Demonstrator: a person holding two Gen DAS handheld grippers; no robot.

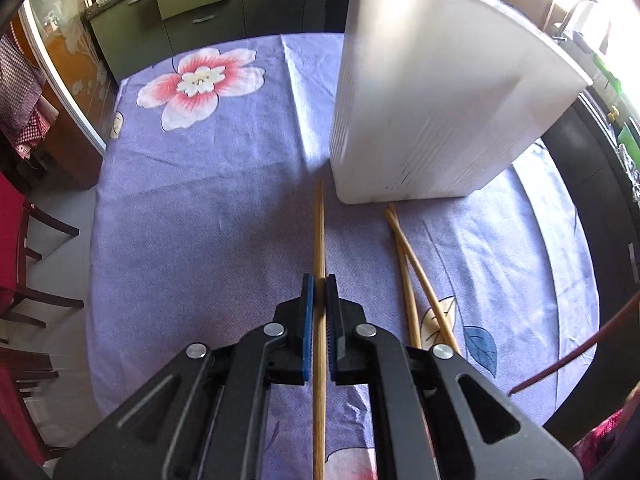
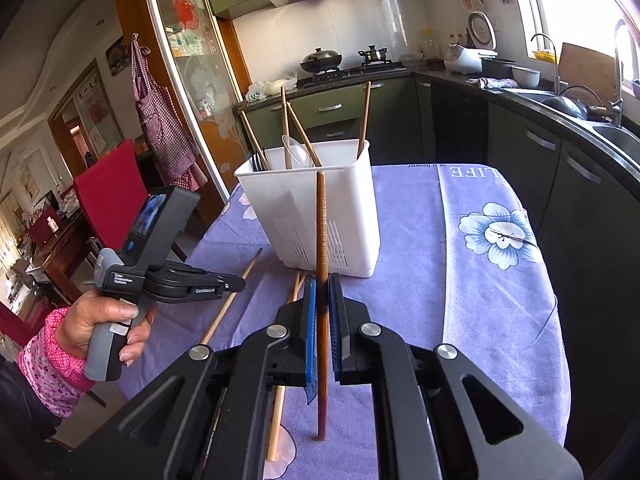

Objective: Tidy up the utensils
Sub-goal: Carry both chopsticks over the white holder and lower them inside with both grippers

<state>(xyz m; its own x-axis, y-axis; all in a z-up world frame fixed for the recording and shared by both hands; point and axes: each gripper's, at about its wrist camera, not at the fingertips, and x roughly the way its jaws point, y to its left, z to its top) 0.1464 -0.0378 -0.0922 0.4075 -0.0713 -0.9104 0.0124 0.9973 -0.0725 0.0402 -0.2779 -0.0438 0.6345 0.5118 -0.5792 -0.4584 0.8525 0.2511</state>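
Flanking white holder (image 1: pixel 420 120), open tablecloth (image 1: pixel 200 208)

Green cabinets (image 2: pixel 328 108), red chair (image 2: pixel 110 196), sunlit window (image 2: pixel 576 4)

We see a white plastic utensil holder (image 2: pixel 320 216) w/ slotted lower walls, upright on the far part of the surface. Inside: several wooden chopsticks (image 2: pixel 365 114) leaning on its rim, plus a white spoon (image 2: pixel 296 152). A dark brown chopstick (image 2: pixel 321 240) stands nearly upright, near side of holder. A pale chopstick (image 1: pixel 319 240) points toward holder; two more pale chopsticks (image 1: pixel 416 268) lie crossed to its right.
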